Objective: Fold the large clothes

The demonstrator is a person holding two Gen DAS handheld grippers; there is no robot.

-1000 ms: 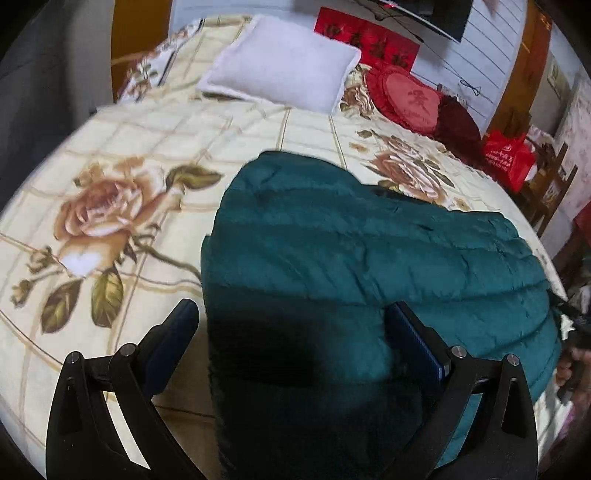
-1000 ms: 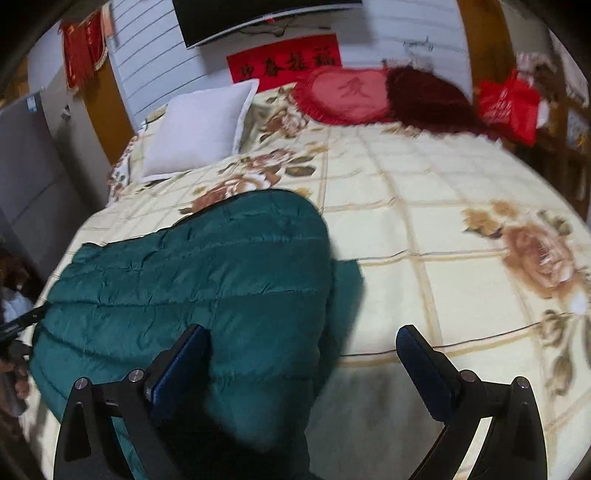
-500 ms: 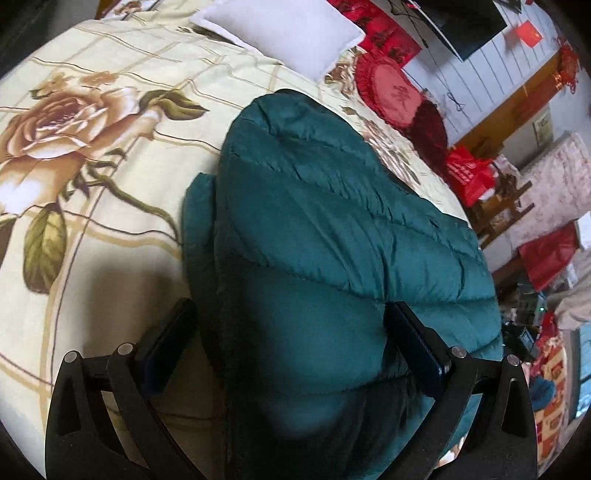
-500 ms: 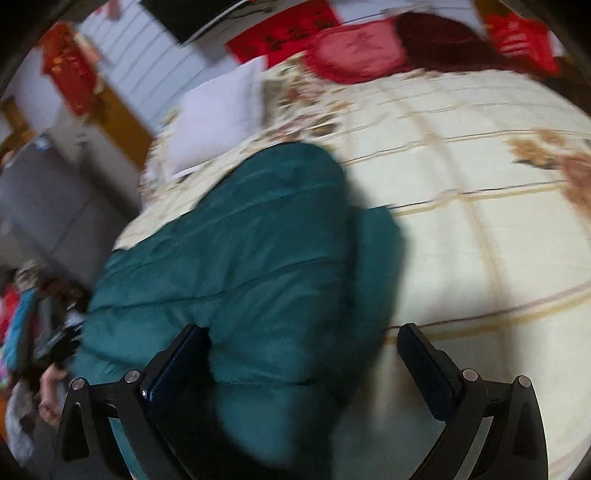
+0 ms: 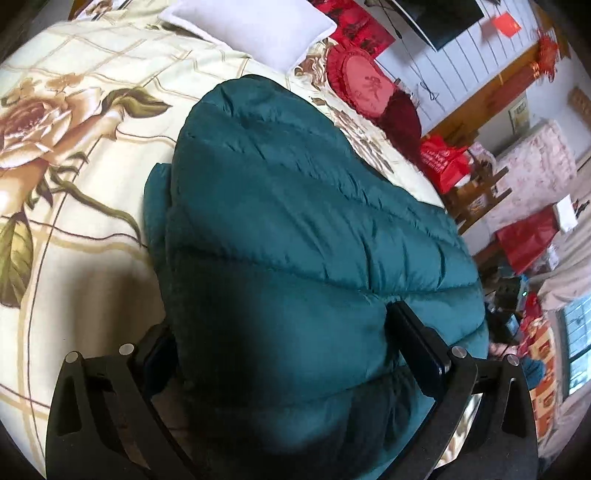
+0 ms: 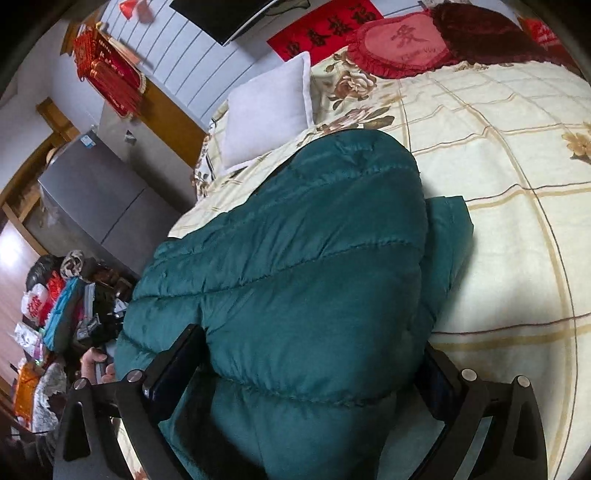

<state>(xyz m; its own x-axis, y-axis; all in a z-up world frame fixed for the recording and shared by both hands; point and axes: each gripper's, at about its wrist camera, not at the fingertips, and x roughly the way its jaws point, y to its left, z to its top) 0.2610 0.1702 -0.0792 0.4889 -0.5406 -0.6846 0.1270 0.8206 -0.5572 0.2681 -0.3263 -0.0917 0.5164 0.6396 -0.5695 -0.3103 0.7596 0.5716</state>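
The bed (image 5: 85, 206), under a cream checked cover printed with roses, carries the whole job. The green puffer jacket (image 5: 295, 229) lies on it toward the near edge, well short of the white pillow (image 5: 255, 26) at the head. It is already doubled into a thick rounded bundle, quilted back uppermost; a flat flap (a sleeve or hem, I cannot tell which) sticks out from under the bundle on its side away from the pillow (image 6: 450, 236).

Judgement: the first folds look done. What appears left is tucking that stray flap and one more fold or a squaring-up of the near end.

The left tongs (image 5: 280, 354) stand spread wide, one finger either side of the jacket's near end, the padding bulging between them. The right tongs (image 6: 306, 373) straddle the same end likewise, also spread. Neither pair visibly pinches the fabric, though the lower contact is hidden by the bulk.

Writing: the red heart-shaped cushion (image 6: 402, 44), beyond the jacket beside the pillow, bears one large character and a small line I cannot read. The red banner (image 6: 325, 29) on the wall behind the pillow carries dark Chinese characters, too distorted to read reliably. No brand label shows on the jacket.
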